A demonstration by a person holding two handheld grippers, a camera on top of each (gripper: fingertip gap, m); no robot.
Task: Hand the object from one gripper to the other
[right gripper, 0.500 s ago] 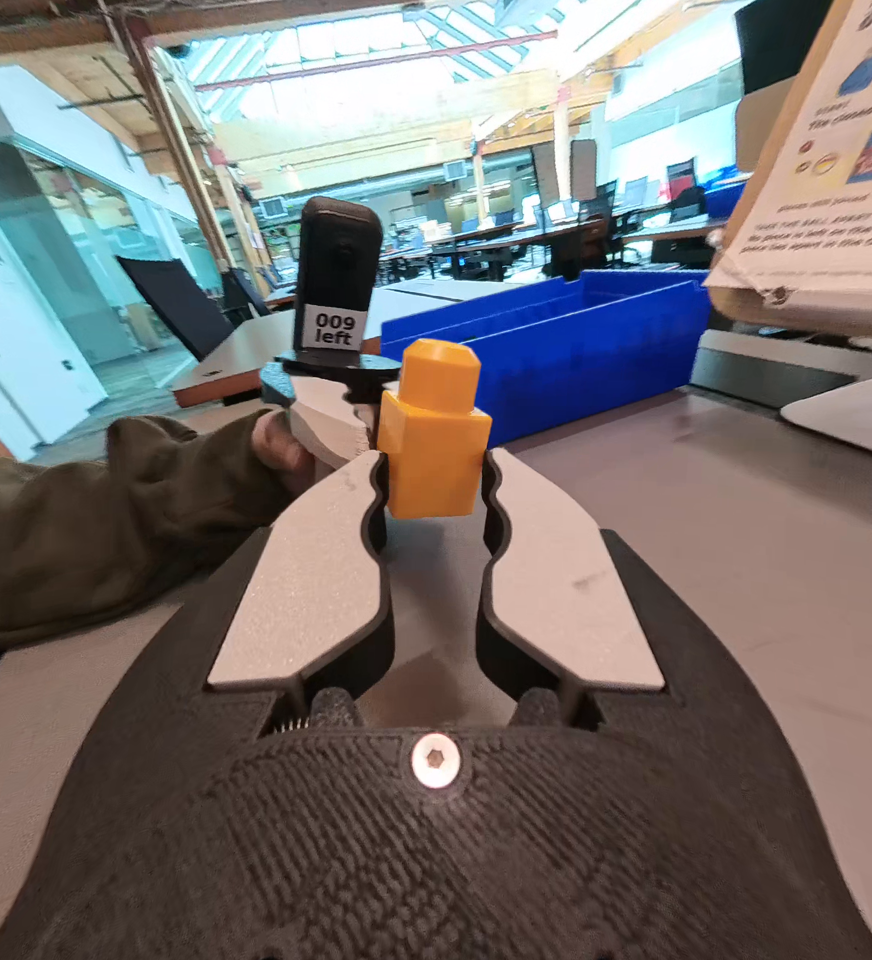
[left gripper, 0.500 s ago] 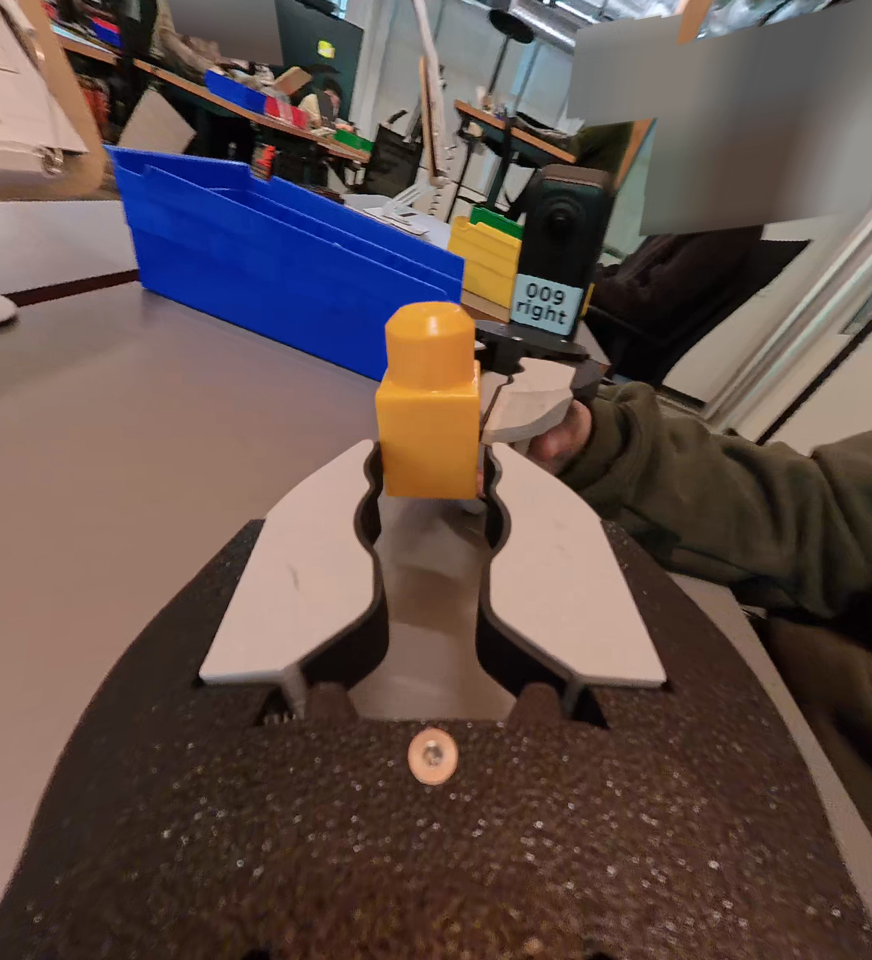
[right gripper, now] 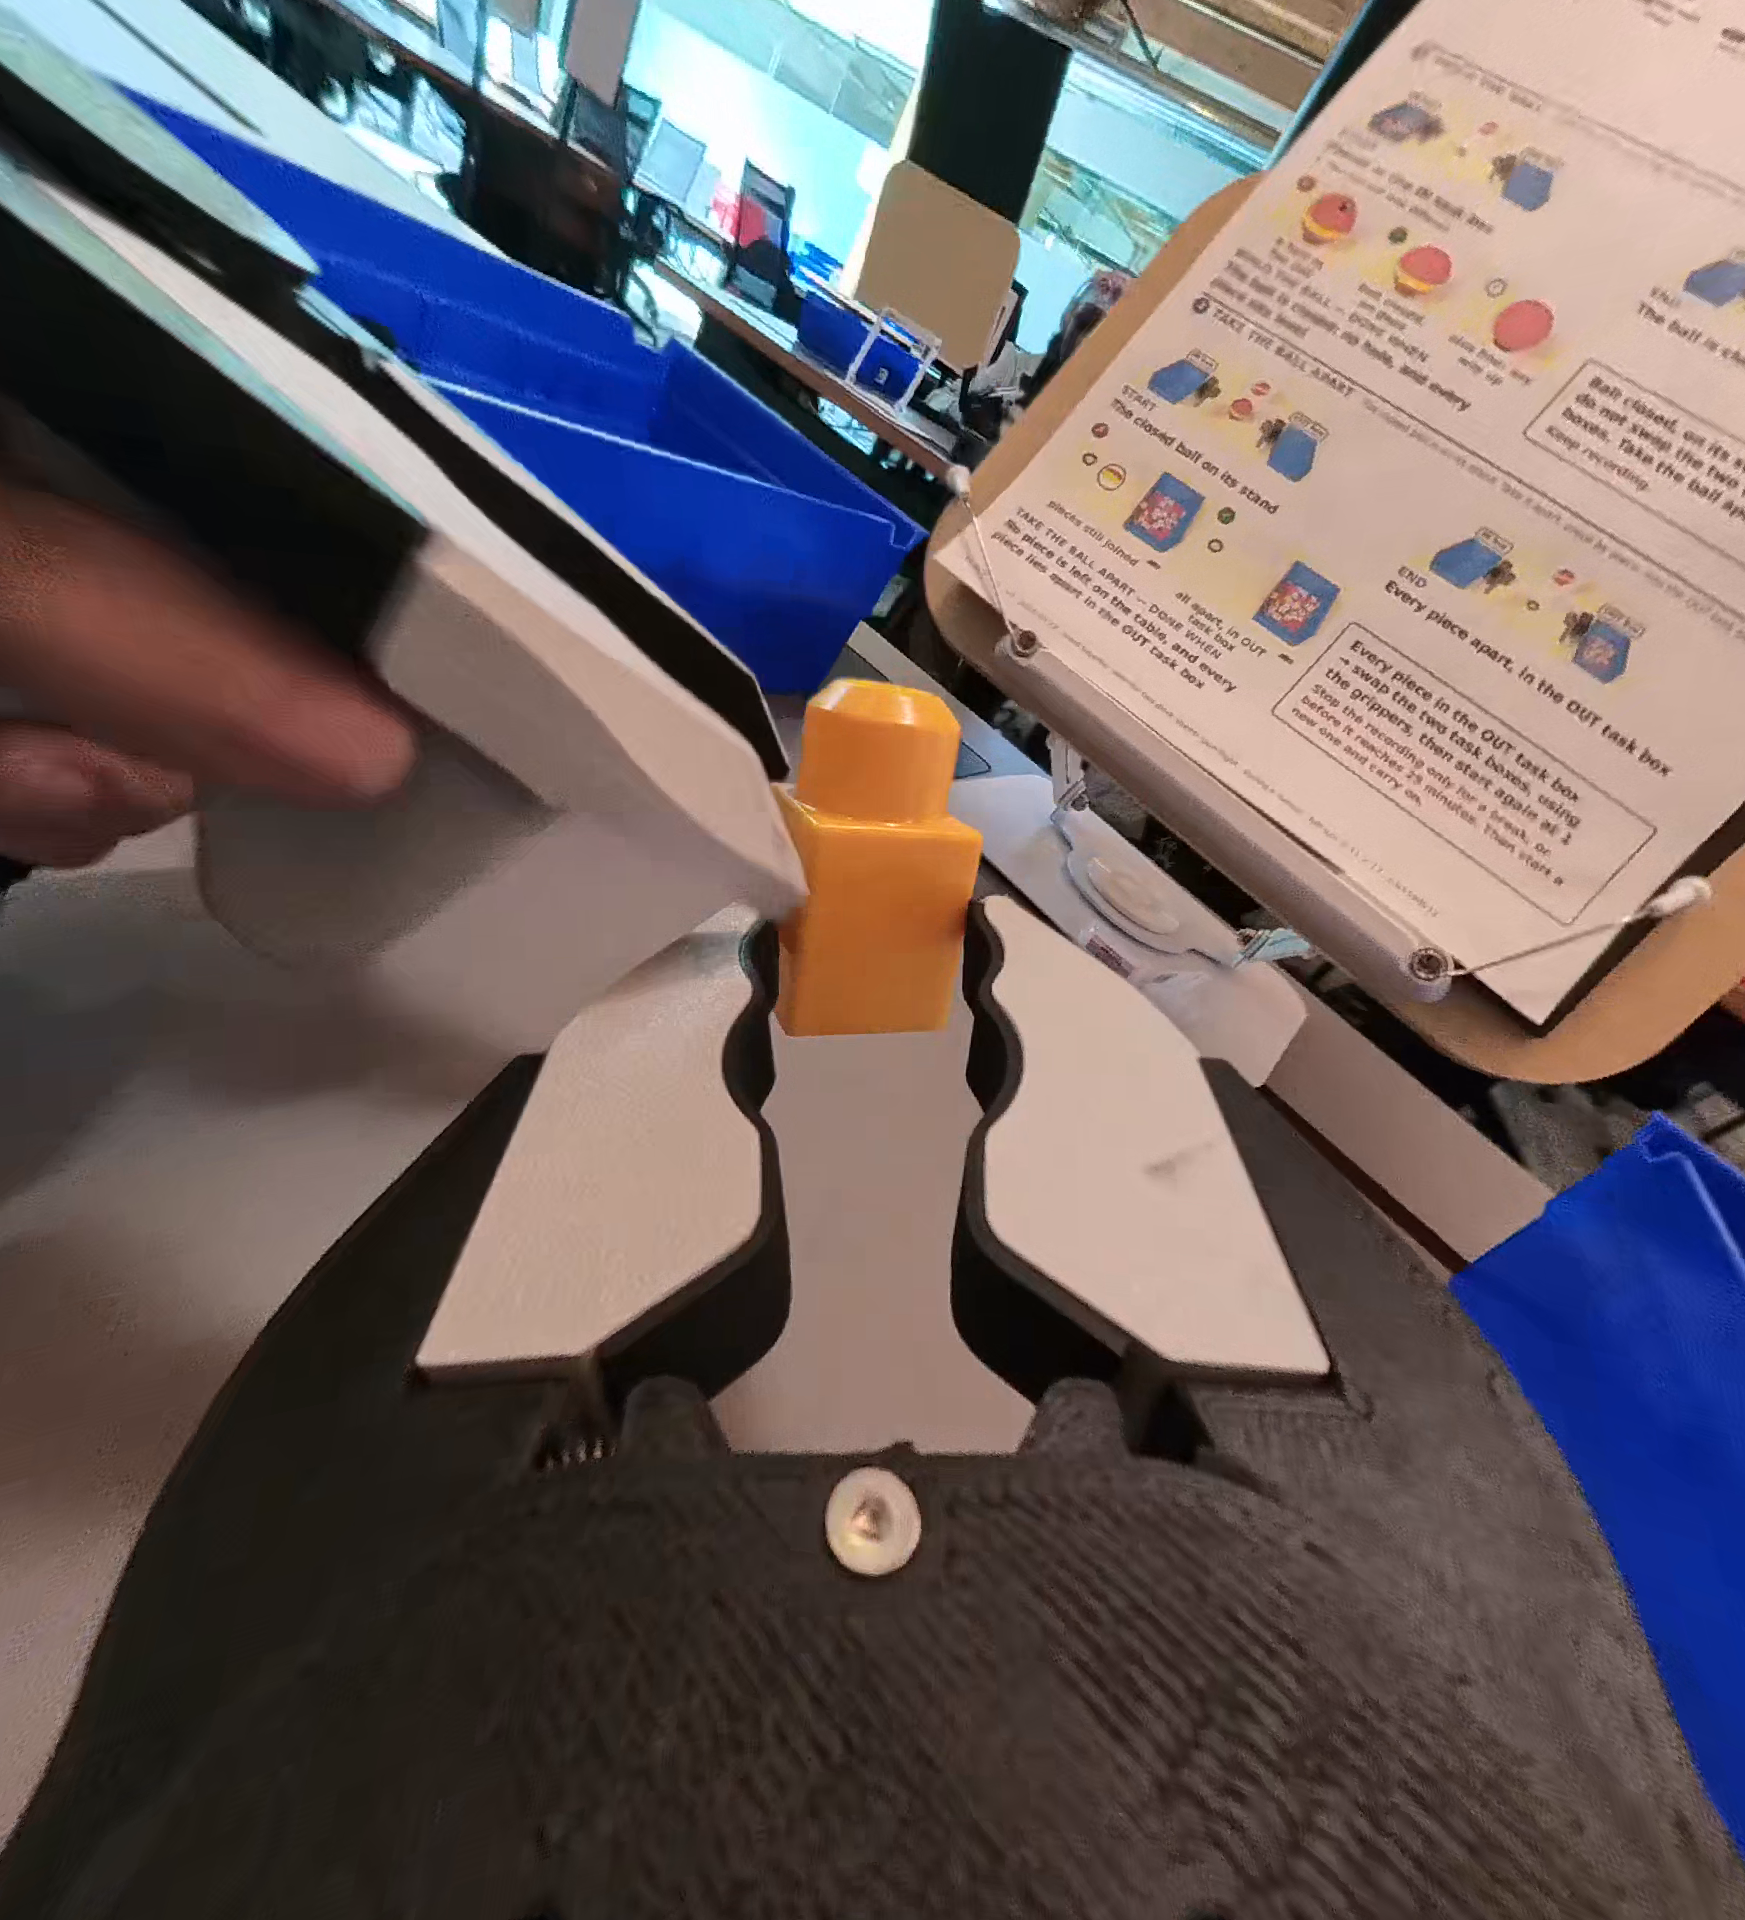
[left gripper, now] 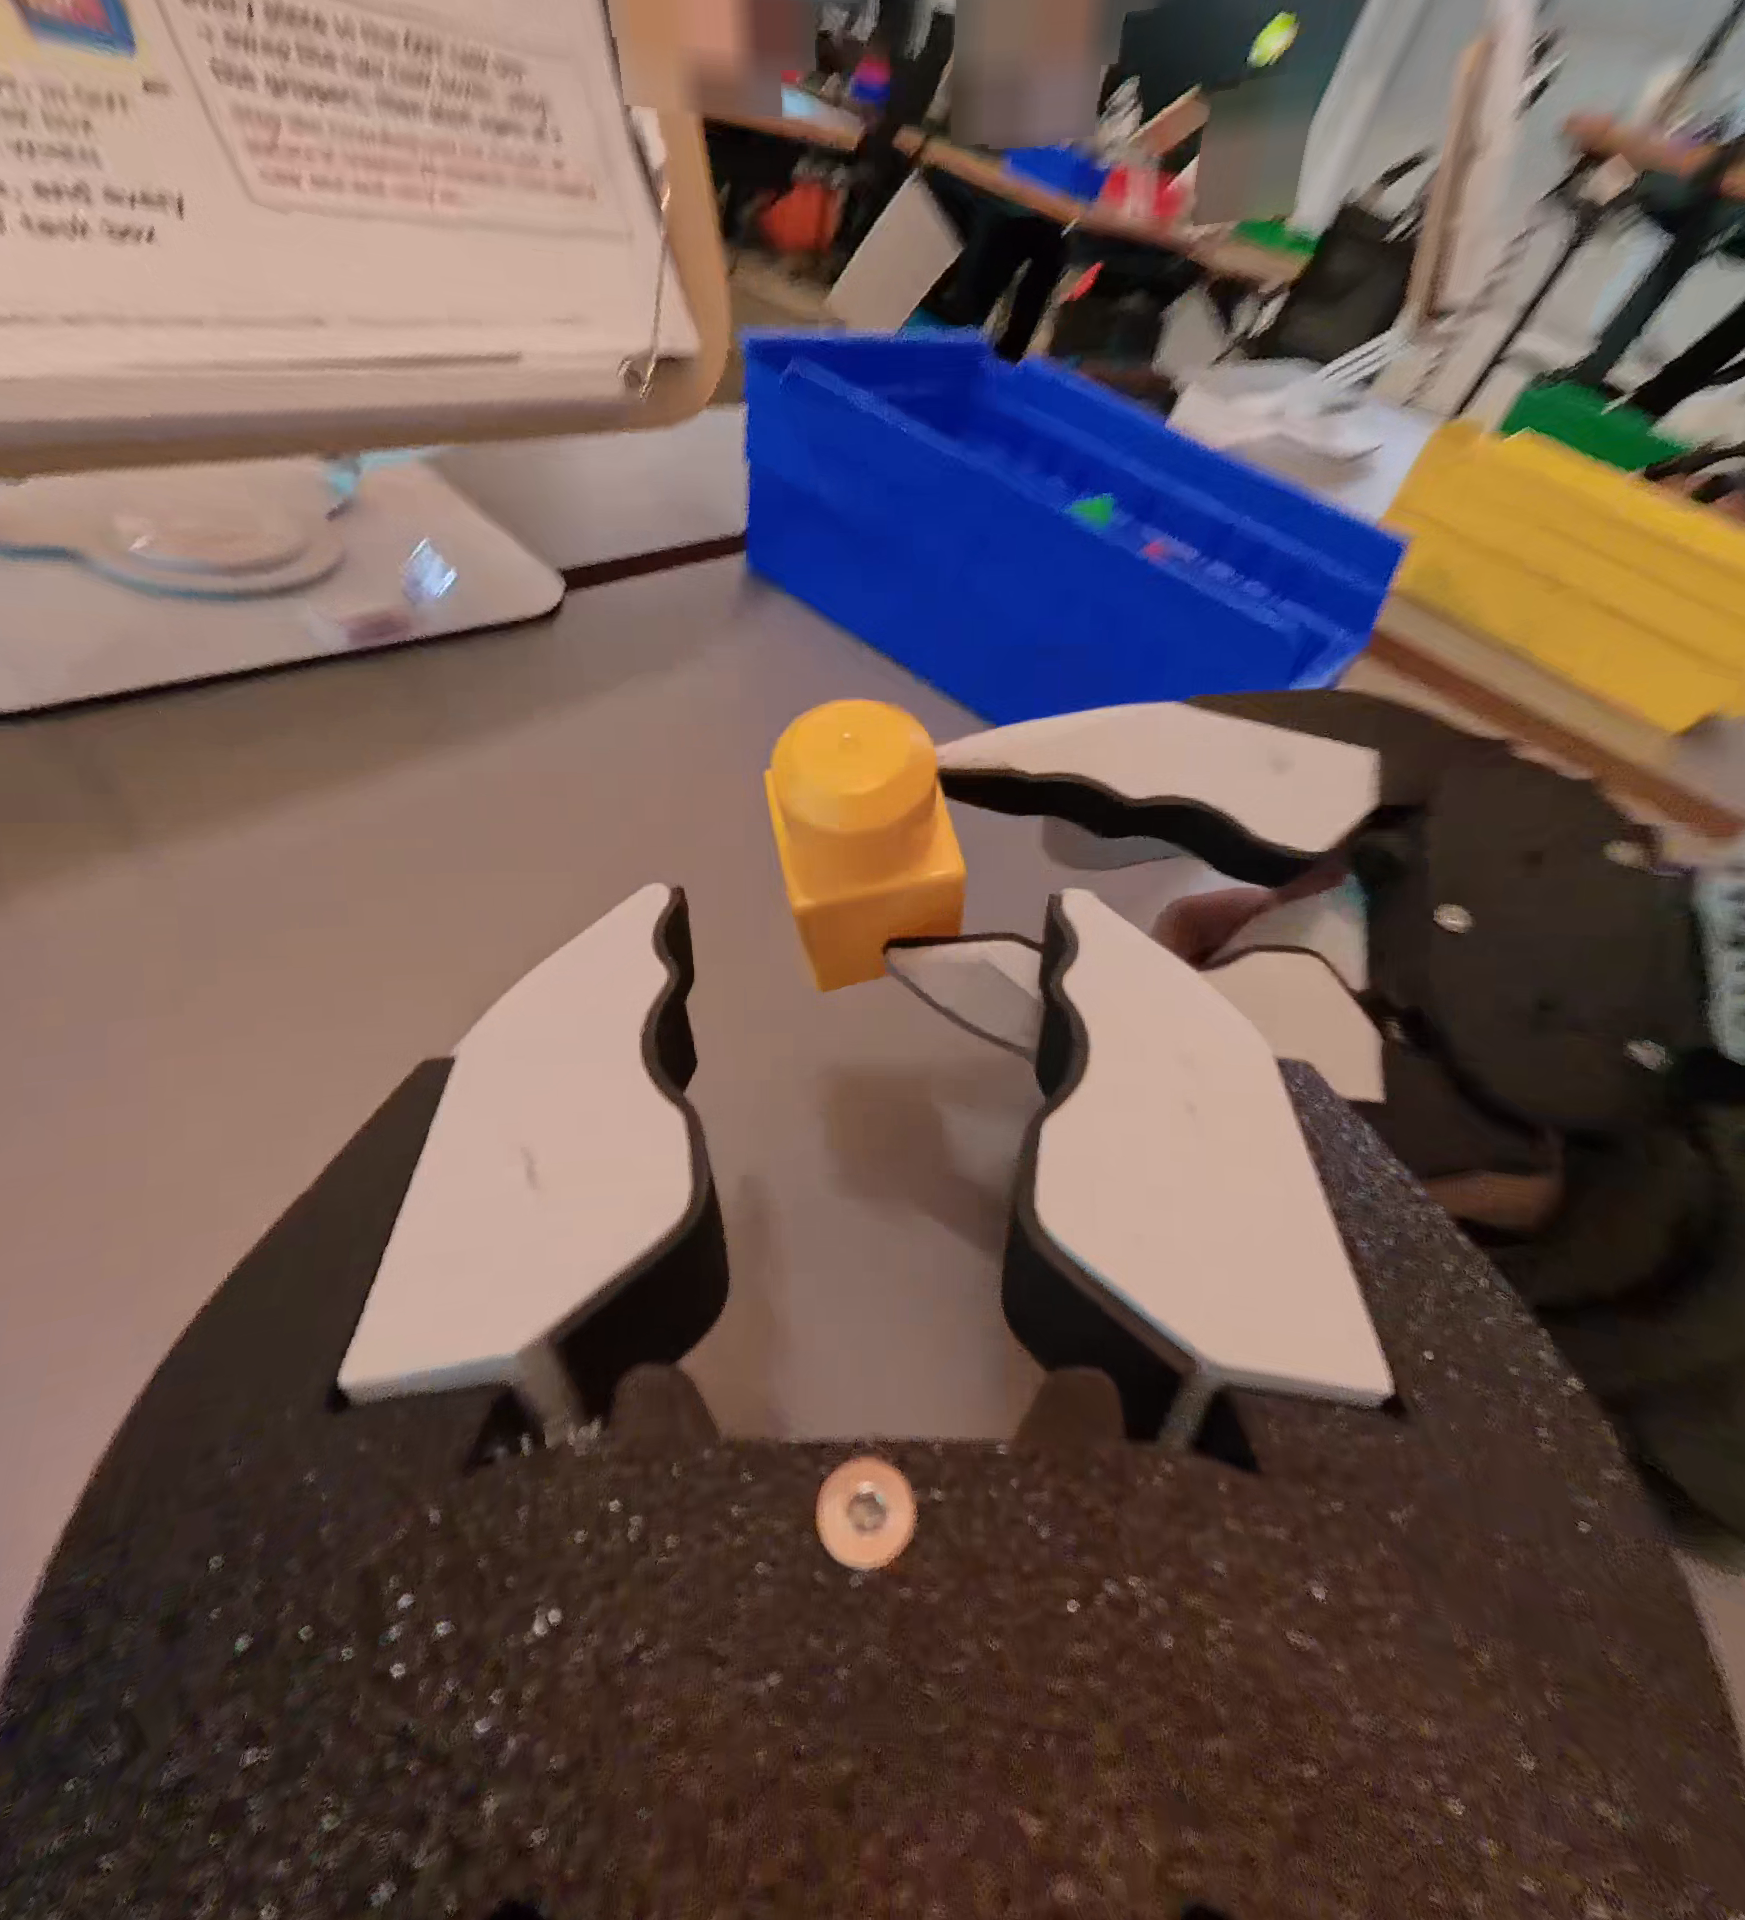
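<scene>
A: Why are we holding the block (right gripper: pixel 873 883) above the surface (left gripper: pixel 276 987)?
B: Right claw (right gripper: pixel 868 966) grips it; left claw (left gripper: pixel 863 935) spread open just near it, letting go.

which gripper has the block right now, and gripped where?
The right gripper holds the yellow block by the sides of its square base, stud up. The left gripper is open and holds nothing.
</scene>
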